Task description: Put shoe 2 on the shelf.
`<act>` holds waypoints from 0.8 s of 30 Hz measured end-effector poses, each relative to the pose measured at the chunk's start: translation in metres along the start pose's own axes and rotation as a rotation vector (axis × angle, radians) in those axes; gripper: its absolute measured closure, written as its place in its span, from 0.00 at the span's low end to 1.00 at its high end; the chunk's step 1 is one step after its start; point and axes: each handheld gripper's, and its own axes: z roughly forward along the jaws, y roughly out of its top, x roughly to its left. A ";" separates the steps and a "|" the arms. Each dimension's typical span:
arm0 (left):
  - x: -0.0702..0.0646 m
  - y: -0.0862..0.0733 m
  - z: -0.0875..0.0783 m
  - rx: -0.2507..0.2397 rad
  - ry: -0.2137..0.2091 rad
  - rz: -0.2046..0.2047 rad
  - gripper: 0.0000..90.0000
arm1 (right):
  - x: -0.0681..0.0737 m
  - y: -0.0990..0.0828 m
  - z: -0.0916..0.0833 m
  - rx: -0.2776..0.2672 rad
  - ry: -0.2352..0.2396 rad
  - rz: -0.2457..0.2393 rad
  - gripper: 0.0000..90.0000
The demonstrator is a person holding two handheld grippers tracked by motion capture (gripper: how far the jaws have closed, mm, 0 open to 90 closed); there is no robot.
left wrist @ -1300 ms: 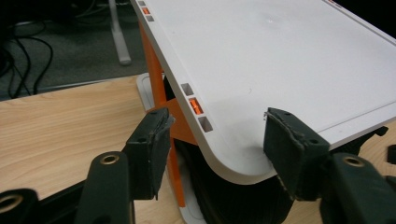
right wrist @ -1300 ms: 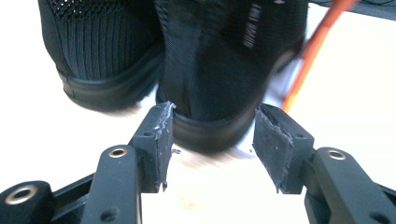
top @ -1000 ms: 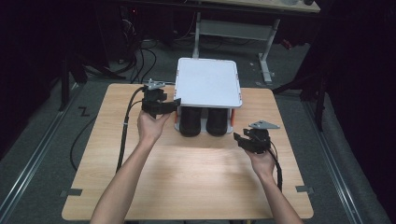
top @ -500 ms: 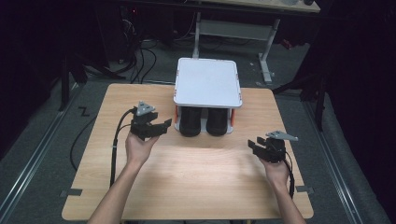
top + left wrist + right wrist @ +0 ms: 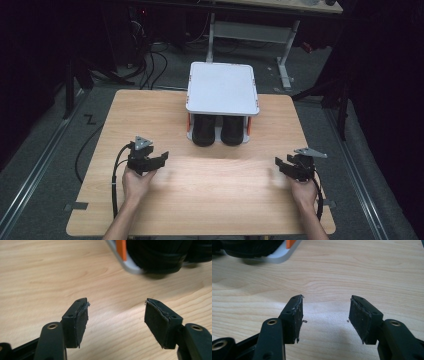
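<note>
A small stand with a flat white top [image 5: 222, 89] sits at the table's far middle, with two black round objects [image 5: 203, 131] [image 5: 231, 131] side by side under it. My left gripper [image 5: 161, 159] rests low over the wood at front left, open and empty; its own view shows its pads [image 5: 81, 322] wide apart with the stand's orange post [image 5: 121, 248] ahead. My right gripper [image 5: 280, 165] is at front right, open with nothing between its pads [image 5: 295, 317]; its jaws have just been opening. The stand's grey base corner [image 5: 279, 257] lies ahead of it.
The wooden table [image 5: 210, 200] is bare between my two hands. Black cables [image 5: 116, 180] trail from each gripper toward the near edge. Beyond the table are a dark floor, cables and a desk frame [image 5: 250, 30].
Both hands drew back from the stand toward the table's near side and sank lower. The left moved from beside the stand to front left, the right further right.
</note>
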 end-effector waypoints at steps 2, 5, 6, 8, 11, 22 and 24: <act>0.006 -0.003 -0.002 0.006 0.016 0.004 0.40 | -0.002 -0.003 0.001 0.005 -0.007 -0.001 0.49; 0.014 -0.007 -0.003 0.002 0.047 0.009 0.40 | -0.006 -0.006 0.002 0.021 -0.027 0.001 0.49; 0.017 -0.008 -0.003 0.001 0.056 0.013 0.40 | -0.007 -0.007 0.003 0.023 -0.030 0.001 0.49; 0.022 -0.010 -0.004 -0.002 0.072 0.011 0.40 | -0.010 -0.009 0.003 0.024 -0.035 0.005 0.49; 0.028 -0.013 -0.005 -0.010 0.092 0.017 0.40 | -0.013 -0.012 0.003 0.029 -0.050 0.008 0.48; 0.045 -0.021 -0.007 -0.031 0.161 0.033 0.38 | -0.013 -0.015 0.010 0.048 -0.088 -0.022 0.46; 0.048 -0.023 -0.007 -0.034 0.172 0.033 0.38 | -0.014 -0.016 0.011 0.039 -0.089 -0.026 0.43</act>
